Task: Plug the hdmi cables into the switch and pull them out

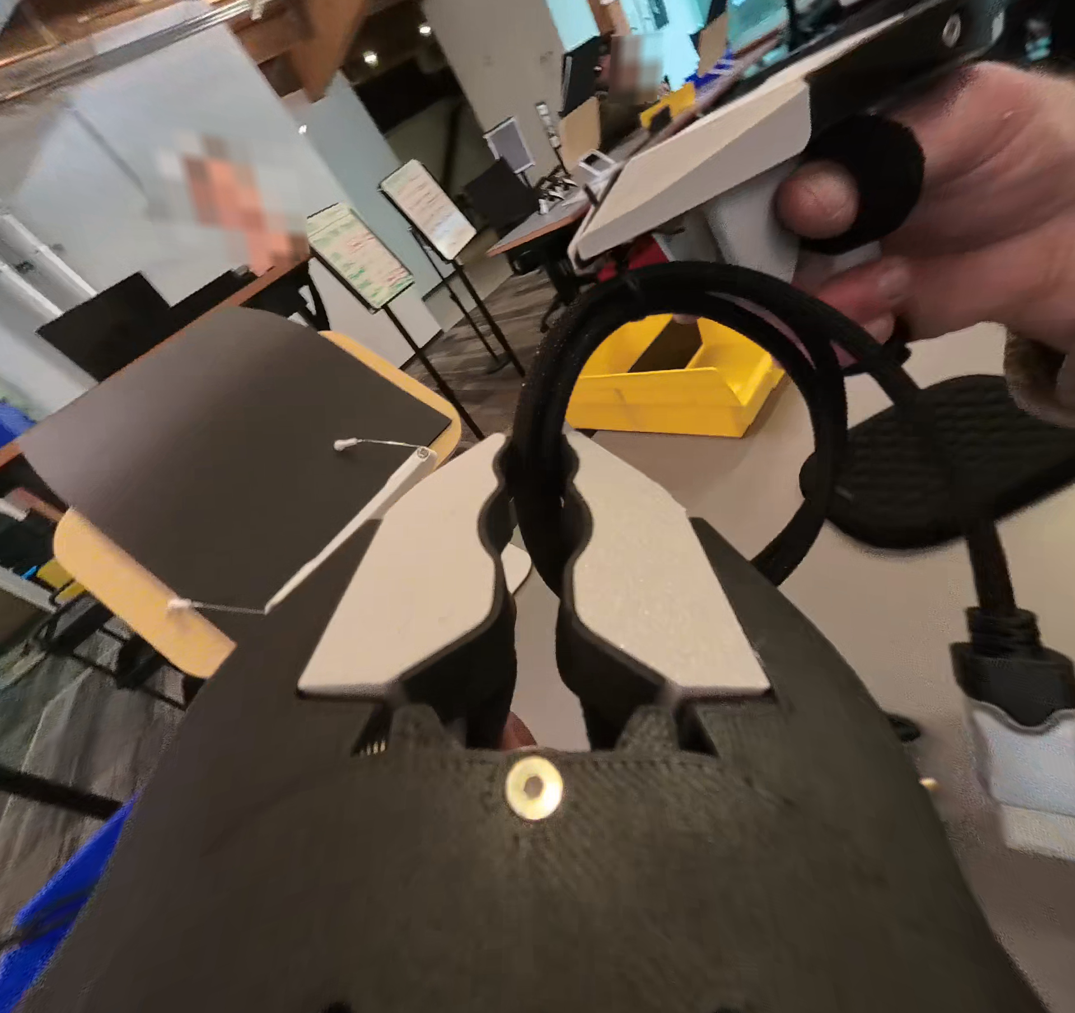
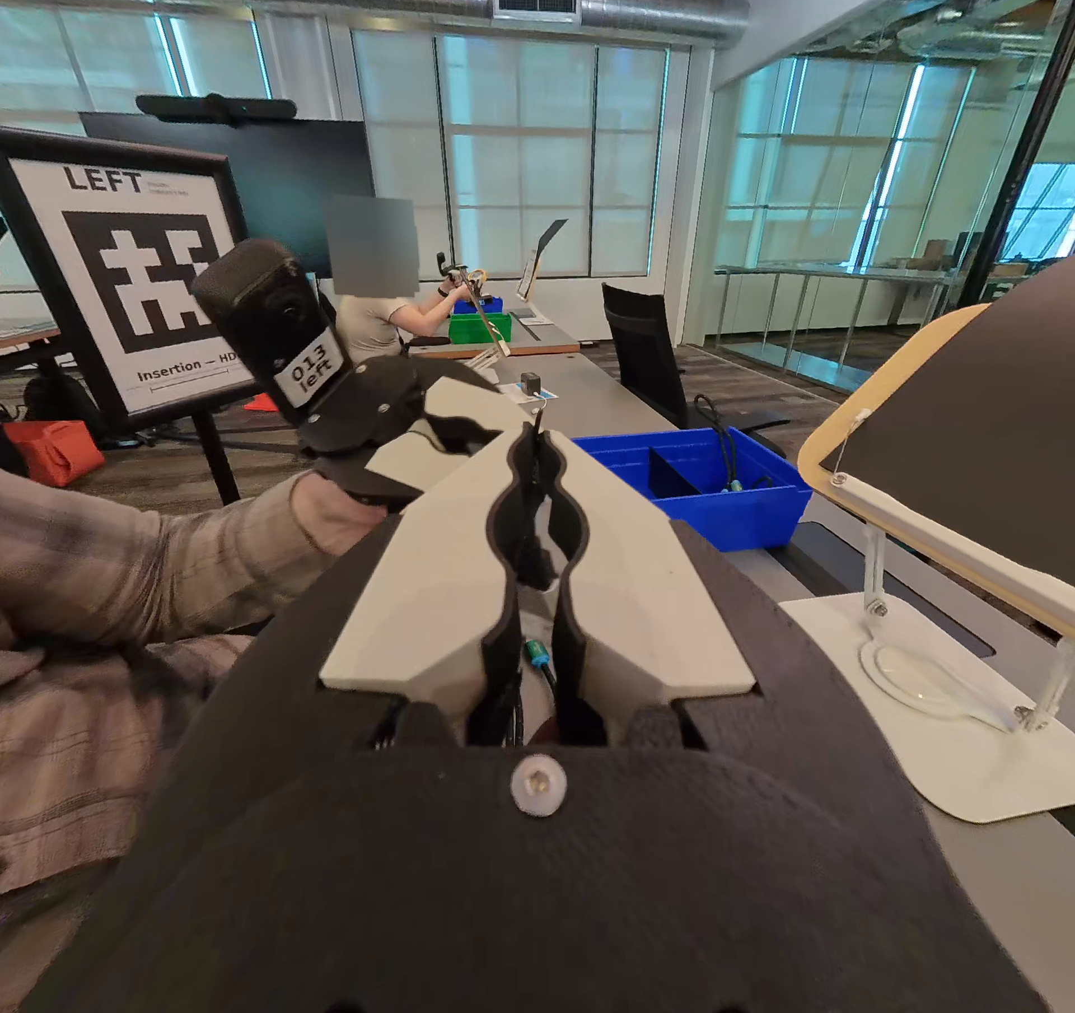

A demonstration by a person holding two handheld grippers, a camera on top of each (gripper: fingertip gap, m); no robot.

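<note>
My left gripper point(image 1: 538, 455) is shut on a coiled black braided HDMI cable point(image 1: 686, 287), whose loop rises past the fingertips. One end hangs at the right, a black and silver plug point(image 1: 1012, 711). A hand holds my right gripper point(image 1: 587, 252) just above the top of the coil. In the right wrist view my right gripper point(image 2: 535, 438) is closed, with black cable point(image 2: 532, 543) pinched between its fingers. A teal-tipped cable point(image 2: 538, 653) lies below the gap. The left gripper point(image 2: 459, 432) sits close ahead on the left. No switch is in view.
A yellow bin point(image 1: 669, 403) stands on the grey table point(image 1: 872, 595) behind the coil. A blue bin point(image 2: 727, 496) holds cables. A tilted dark board point(image 2: 960, 432) on a white stand point(image 2: 960, 752) is at the right. A black chair seat point(image 1: 960, 461) is nearby. My hands' fingertips stand some 5 cm from each other.
</note>
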